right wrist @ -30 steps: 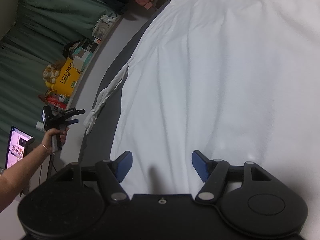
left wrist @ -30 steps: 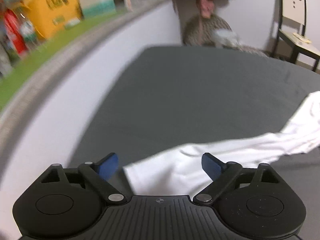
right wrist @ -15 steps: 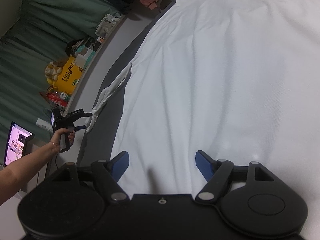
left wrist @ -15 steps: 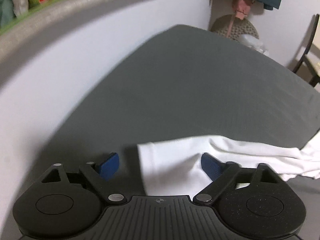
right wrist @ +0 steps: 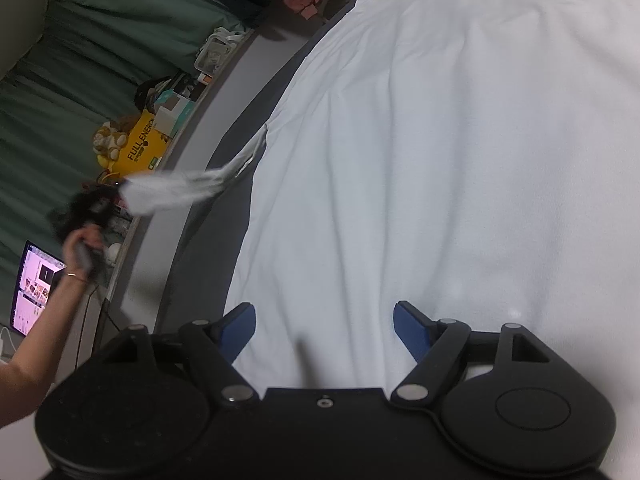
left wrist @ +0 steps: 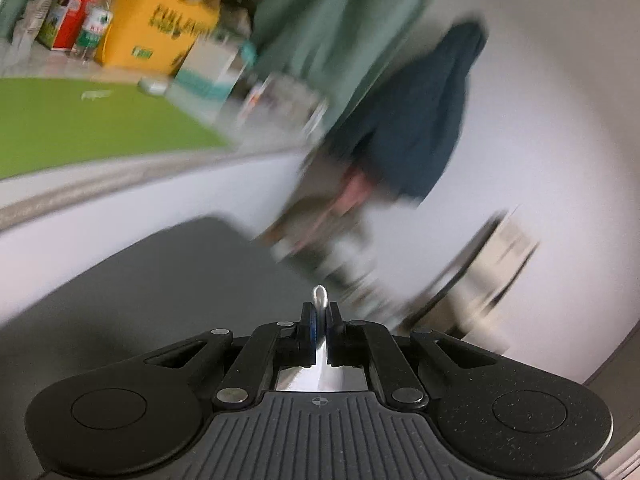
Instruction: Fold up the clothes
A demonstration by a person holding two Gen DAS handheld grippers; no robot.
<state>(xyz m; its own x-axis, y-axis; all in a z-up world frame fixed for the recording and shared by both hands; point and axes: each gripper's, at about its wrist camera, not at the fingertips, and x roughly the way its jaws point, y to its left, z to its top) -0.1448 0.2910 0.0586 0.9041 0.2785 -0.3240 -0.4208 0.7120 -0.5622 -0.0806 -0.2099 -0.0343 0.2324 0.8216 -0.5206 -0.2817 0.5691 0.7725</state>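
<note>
A large white garment (right wrist: 460, 152) lies spread on the dark grey bed (right wrist: 208, 248). Its long sleeve (right wrist: 180, 190) stretches out to the left, lifted off the bed. My left gripper (left wrist: 319, 320) is shut on the end of that sleeve; a bit of white cloth (left wrist: 319, 295) pokes out between the blue pads. In the right wrist view the left gripper (right wrist: 86, 216) is a dark blur in the person's hand at the sleeve's end. My right gripper (right wrist: 324, 326) is open, hovering over the garment's near edge.
A white wall and ledge (left wrist: 100, 184) run along the bed's left side, with a yellow box (left wrist: 156, 28) and other items on it. A dark jacket (left wrist: 424, 120) hangs on the far wall. A chair (left wrist: 492, 256) stands beyond the bed. A laptop (right wrist: 34, 286) sits at lower left.
My left gripper has shut on the sleeve end and lifted it up off the bed, tilting toward the wall. The right gripper has stayed open over the garment.
</note>
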